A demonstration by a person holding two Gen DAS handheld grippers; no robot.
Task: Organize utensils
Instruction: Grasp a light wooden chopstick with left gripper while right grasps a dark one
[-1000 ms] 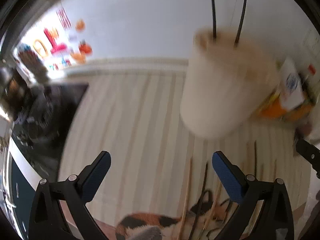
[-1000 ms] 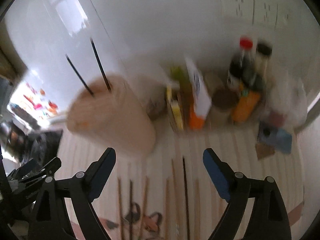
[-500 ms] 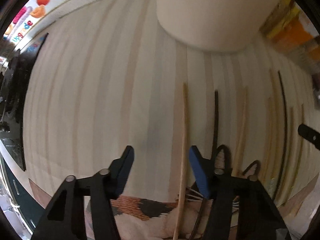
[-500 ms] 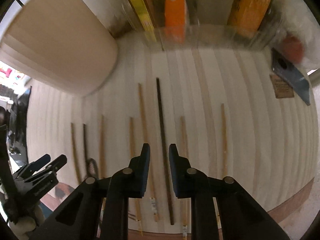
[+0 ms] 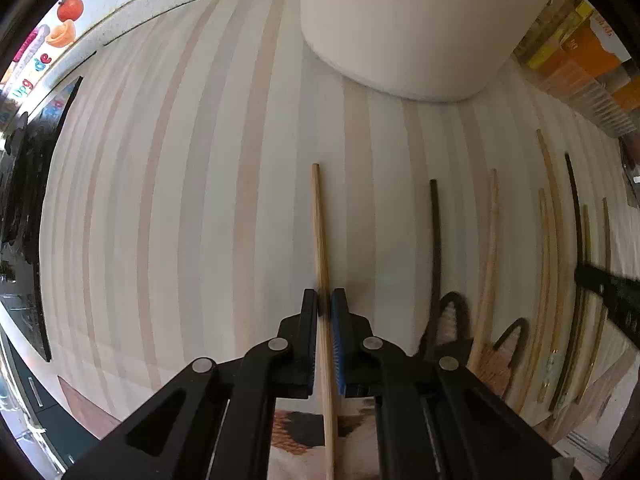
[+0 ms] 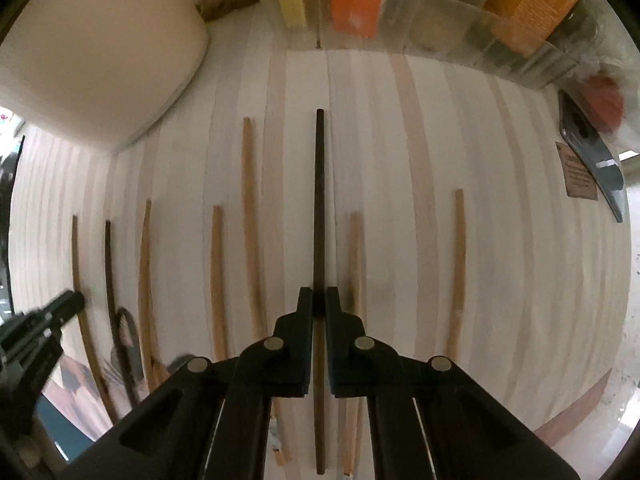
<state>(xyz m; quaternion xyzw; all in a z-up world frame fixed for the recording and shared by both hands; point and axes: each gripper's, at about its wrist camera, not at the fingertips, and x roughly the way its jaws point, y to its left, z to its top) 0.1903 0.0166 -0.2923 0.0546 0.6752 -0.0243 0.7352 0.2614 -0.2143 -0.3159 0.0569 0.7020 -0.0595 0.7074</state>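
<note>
Left wrist view: my left gripper (image 5: 324, 303) is pinched tight on a light wooden chopstick (image 5: 320, 236) lying on the striped mat (image 5: 168, 200), the cream holder (image 5: 412, 28) at one o'clock. My right gripper (image 6: 319, 301) is clamped on a dark chopstick (image 6: 319, 200), with more wooden chopsticks (image 6: 250, 216) at nine and three o'clock.

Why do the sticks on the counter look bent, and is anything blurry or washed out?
Left wrist view: the fisheye lens bows the chopsticks near the right edge, while the light chopstick in the left gripper looks straight and sharp. Right wrist view: the dark chopstick in the right gripper is crisp; the left gripper at the edge is smeared; the clear bin shows glare.
</note>
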